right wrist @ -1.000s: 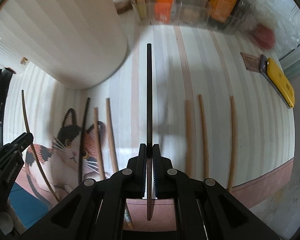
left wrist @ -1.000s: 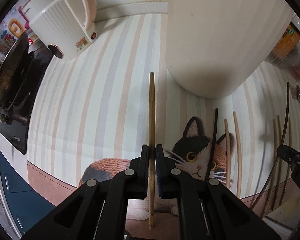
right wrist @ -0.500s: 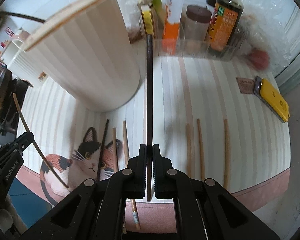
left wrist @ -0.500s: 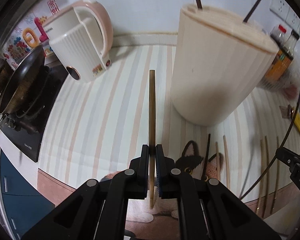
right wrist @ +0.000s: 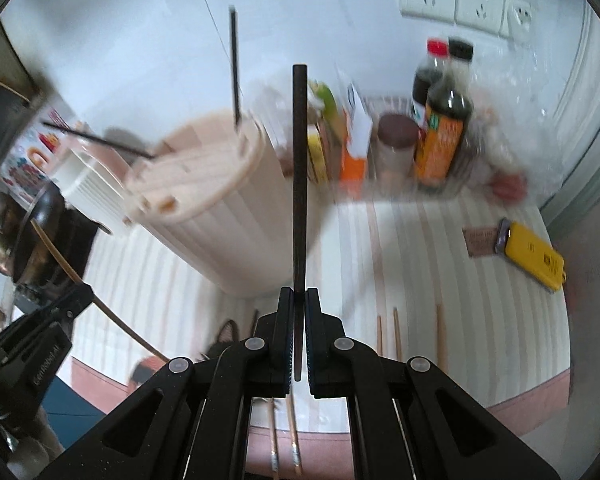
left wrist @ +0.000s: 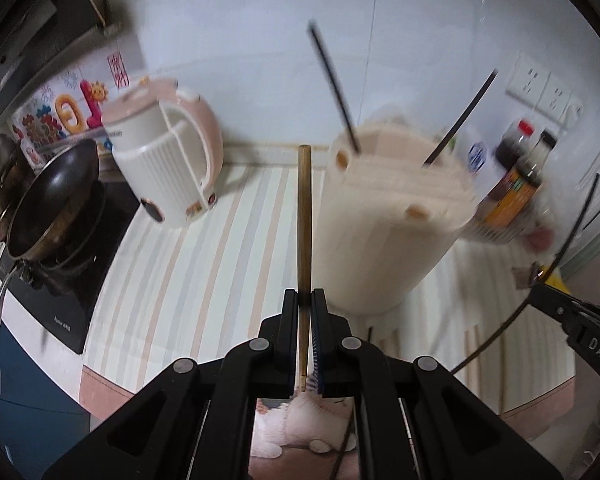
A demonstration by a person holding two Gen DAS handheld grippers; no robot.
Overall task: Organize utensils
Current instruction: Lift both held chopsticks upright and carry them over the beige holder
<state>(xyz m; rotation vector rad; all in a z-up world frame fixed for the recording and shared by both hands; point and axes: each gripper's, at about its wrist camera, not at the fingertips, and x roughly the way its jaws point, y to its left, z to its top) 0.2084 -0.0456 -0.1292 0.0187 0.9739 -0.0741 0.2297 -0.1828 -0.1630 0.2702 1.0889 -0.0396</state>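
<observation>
My left gripper is shut on a light wooden chopstick that points forward, left of the tall cream holder. Two dark chopsticks stick up out of holes in the holder's lid. My right gripper is shut on a dark chopstick that points up in front of the cream holder. Several wooden chopsticks lie on the striped mat. The right gripper shows at the left wrist view's right edge, the left gripper at the right wrist view's left edge.
A white-and-pink kettle stands at the back left next to a black pan on a cooktop. Sauce bottles and boxes crowd the back right. A yellow object lies on the mat's right side. A cat picture shows near the front.
Both grippers have risen with their chopsticks and tilted up. The holder's lid and the back wall have come into view, and the mat has dropped lower in both views.
</observation>
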